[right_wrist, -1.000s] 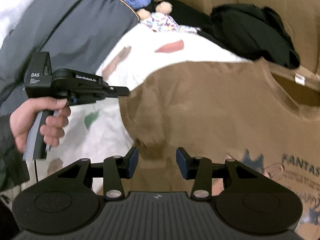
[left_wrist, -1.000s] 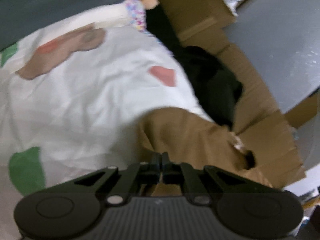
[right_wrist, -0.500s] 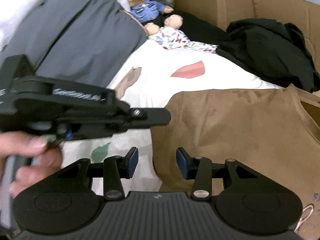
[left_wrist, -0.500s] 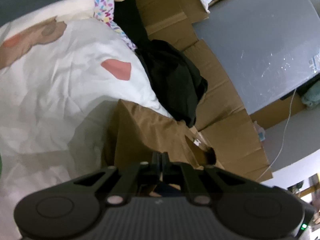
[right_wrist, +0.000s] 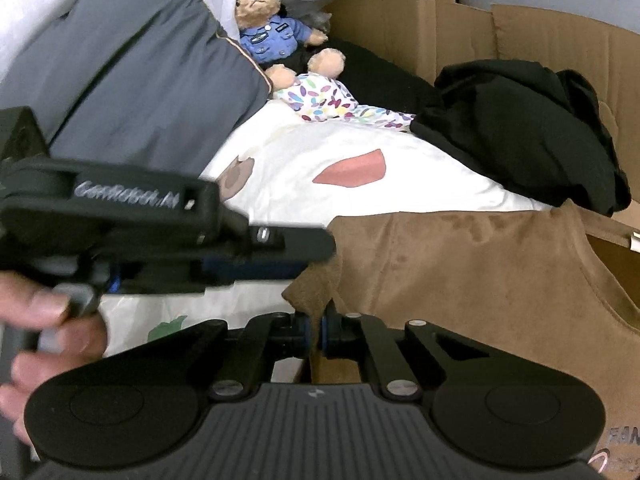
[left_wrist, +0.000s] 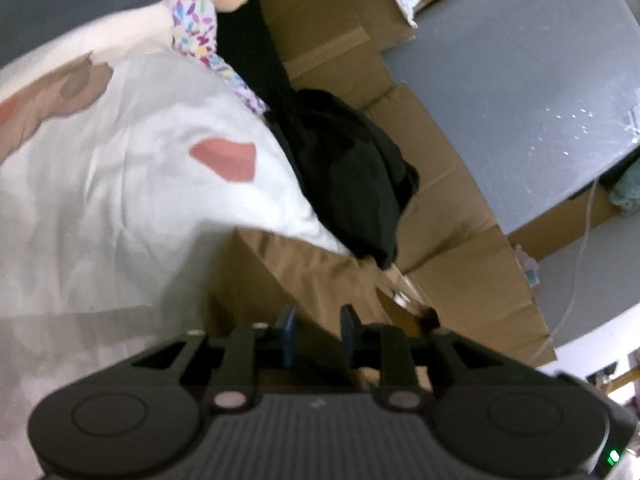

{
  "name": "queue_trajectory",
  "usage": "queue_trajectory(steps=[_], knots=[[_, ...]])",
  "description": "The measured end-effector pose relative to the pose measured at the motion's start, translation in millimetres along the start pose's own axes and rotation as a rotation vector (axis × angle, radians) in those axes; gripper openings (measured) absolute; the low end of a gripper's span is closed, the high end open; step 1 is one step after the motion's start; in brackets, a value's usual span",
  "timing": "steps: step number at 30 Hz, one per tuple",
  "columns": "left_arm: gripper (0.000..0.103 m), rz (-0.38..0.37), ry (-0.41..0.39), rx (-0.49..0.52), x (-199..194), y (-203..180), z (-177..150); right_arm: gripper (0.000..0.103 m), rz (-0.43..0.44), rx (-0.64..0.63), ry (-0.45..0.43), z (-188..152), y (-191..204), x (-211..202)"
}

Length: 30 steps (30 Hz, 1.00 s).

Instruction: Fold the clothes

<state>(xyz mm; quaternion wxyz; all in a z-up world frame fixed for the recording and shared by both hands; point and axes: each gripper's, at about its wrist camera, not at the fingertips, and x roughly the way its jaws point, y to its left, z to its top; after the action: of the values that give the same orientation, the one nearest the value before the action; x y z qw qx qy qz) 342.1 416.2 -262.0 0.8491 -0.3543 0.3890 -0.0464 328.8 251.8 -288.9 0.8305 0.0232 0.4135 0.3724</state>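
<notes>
Brown shirt (right_wrist: 480, 280) lies collar rightward; right fingers (right_wrist: 325, 330) apparently pinch its edge, left fingers (left_wrist: 289, 330) opening.

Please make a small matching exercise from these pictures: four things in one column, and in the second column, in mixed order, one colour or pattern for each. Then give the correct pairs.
Things:
1. T-shirt
2. teddy bear's shirt
3. heap of clothing by the cardboard
4. patch on the white sheet

Colours:
A. black
B. pinkish red
C. brown
D. blue

Pairs: 1-C, 2-D, 3-A, 4-B
</notes>
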Motion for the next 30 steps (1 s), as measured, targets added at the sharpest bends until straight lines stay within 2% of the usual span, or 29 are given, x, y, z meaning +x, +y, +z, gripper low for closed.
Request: queue_trajectory(steps=[3, 8, 10, 17, 20, 25, 27, 28, 30], knots=[[0.034, 0.03, -0.002, 0.012, 11, 5, 9, 0.005, 0.016, -0.002, 0.009, -2, -3, 0], [0.039, 0.065, 0.015, 0.042, 39, 8, 24, 0.005, 0.044, -0.034, 0.01, -2, -6, -4], [0.042, 0.082, 0.032, 0.087, 57, 5, 31, 0.005, 0.047, -0.051, 0.007, -2, -8, -5], [0.041, 0.125, 0.093, 0.169, 100, 6, 37, 0.005, 0.069, -0.03, 0.019, -5, -21, -9], [0.04, 0.123, 0.076, 0.154, 109, 12, 39, 0.005, 0.082, -0.011, 0.022, -8, -31, -13], [0.039, 0.144, 0.073, 0.24, 112, 2, 39, 0.005, 0.073, 0.012, 0.017, -11, -47, -16], [0.024, 0.148, 0.093, 0.253, 118, 1, 39, 0.005, 0.061, 0.022, 0.014, -12, -55, -16], [0.01, 0.157, 0.1, 0.258, 120, 1, 39, 0.005, 0.054, 0.028, 0.014, -12, -60, -16], [0.008, 0.176, 0.11, 0.267, 124, 3, 38, 0.005, 0.041, 0.04, 0.014, -12, -68, -15]])
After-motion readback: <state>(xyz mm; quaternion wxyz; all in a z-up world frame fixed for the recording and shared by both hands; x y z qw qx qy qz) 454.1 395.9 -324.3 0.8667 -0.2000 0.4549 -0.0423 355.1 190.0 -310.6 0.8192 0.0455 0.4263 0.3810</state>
